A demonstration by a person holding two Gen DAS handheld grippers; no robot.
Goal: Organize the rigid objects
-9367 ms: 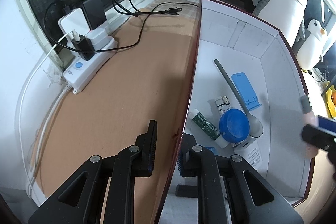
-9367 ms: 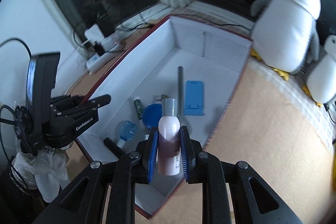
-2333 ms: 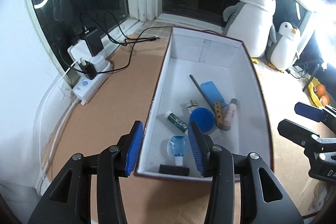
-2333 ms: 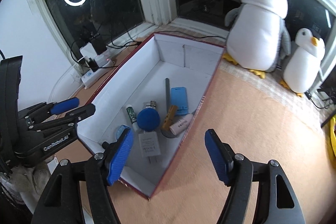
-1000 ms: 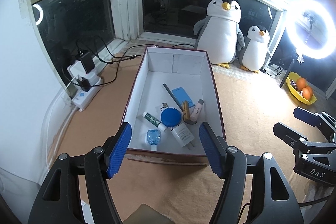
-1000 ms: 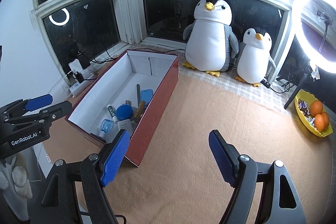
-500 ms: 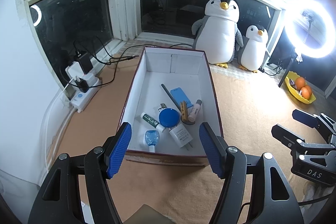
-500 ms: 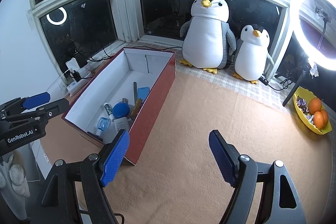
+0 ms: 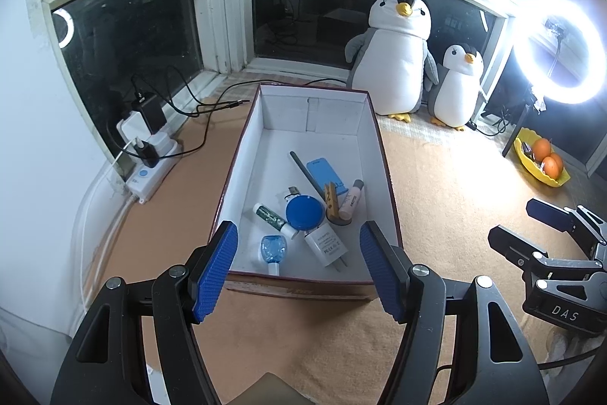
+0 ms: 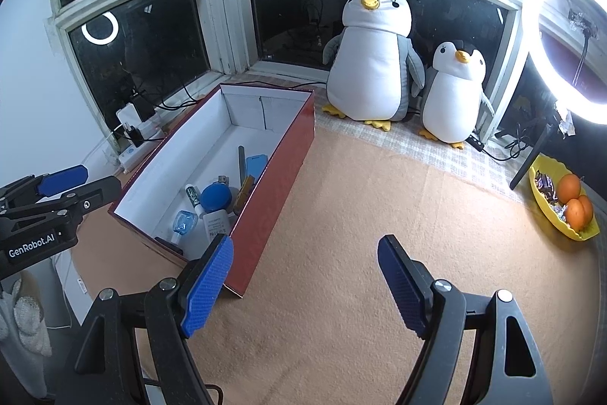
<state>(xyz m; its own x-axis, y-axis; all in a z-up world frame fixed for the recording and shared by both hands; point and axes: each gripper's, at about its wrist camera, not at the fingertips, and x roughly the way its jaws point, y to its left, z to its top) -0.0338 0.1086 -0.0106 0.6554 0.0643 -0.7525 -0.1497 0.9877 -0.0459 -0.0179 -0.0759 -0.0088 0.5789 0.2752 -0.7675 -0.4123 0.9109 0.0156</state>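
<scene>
A red box with white inner walls stands on the tan mat. Inside lie a blue round lid, a white charger, a pink bottle, a wooden clothespin, a blue phone stand, a grey spoon, a green tube and a small clear blue bottle. My left gripper hangs open and empty above the box's near end. My right gripper is open and empty over bare mat, to the right of the box.
Two plush penguins sit by the window behind the box. A lit ring light and a yellow bowl of oranges are at the right. A power strip with chargers and cables lies at the left.
The pink bottle once held in my right gripper now lies in the box. Both grippers have drawn back from the box and stand open. Over the last second nothing moved.
</scene>
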